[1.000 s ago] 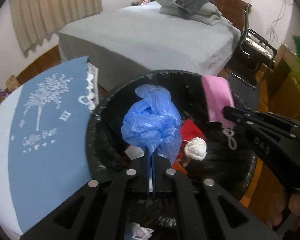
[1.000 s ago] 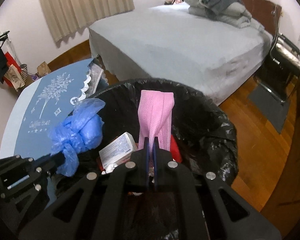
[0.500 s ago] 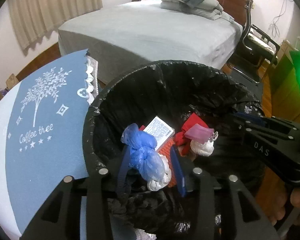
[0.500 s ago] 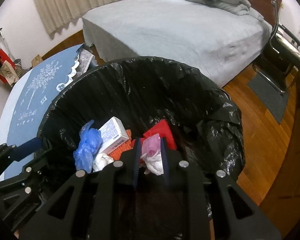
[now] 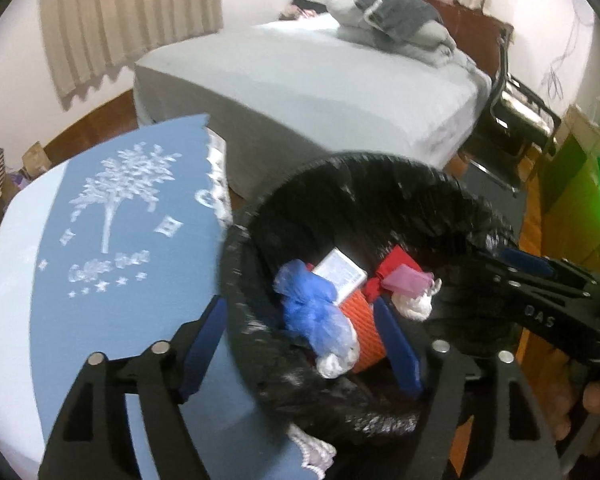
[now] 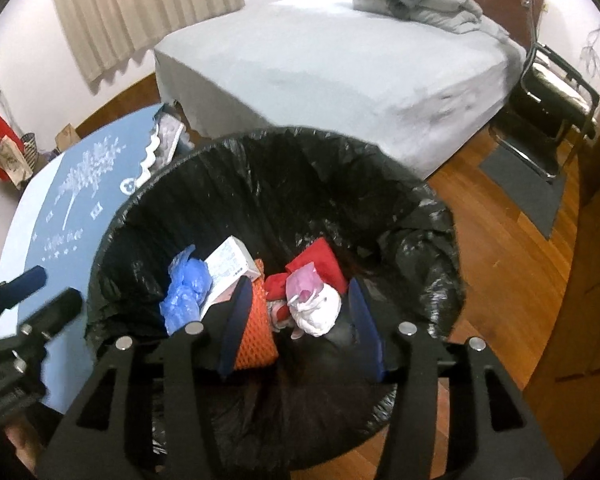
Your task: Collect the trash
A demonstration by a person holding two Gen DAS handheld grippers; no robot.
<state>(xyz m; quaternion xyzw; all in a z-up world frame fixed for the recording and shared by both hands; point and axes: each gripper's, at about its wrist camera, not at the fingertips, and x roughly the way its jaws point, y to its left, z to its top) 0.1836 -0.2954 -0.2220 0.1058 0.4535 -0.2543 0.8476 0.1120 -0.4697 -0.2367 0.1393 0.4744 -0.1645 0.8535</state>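
1. Two grippers hang over the black-lined trash bin, and both are spread wide with nothing between their fingers.
2. Ahead of the left gripper, the blue plastic bag lies inside the bin, just beyond its right finger's reach.
3. Between the right gripper fingers' line of sight sit the pink mask and a white wad, resting on the heap (apparently let go on purpose).
4. Left of both, the blue tablecloth abuts the bin, so dropping takes little travel.
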